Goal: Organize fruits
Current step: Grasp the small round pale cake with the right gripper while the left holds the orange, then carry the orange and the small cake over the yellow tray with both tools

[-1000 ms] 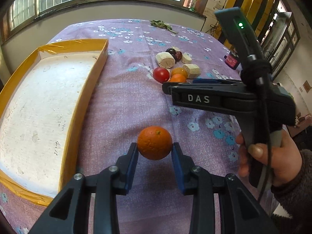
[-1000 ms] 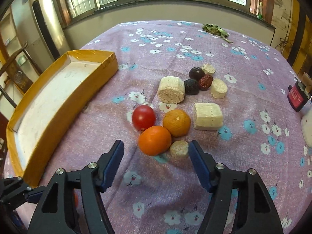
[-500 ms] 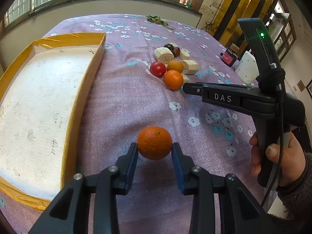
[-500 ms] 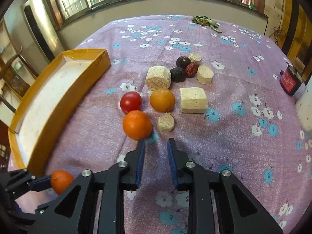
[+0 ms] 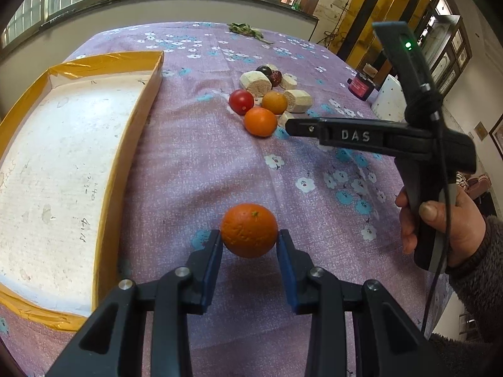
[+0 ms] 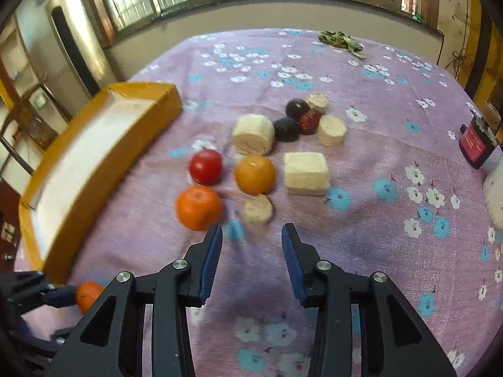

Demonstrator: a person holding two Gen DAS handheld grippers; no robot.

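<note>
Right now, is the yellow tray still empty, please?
Yes, as far as visible: the tray shows only its bare white floor; the left gripper holds the orange outside.

The left hand-held gripper [image 5: 249, 241] clamps an orange [image 5: 249, 230] above the table [image 5: 195, 163]; the right hand-held gripper [image 6: 251, 235] hangs open, nearer the fruit pile.

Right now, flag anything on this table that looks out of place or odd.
A wilted bunch of green leaves lies alone at the table's far edge, well away from the fruit cluster. The yellow tray holds no fruit, and its white floor is stained and scribbled on. Nothing looks spilled or damaged.
</note>
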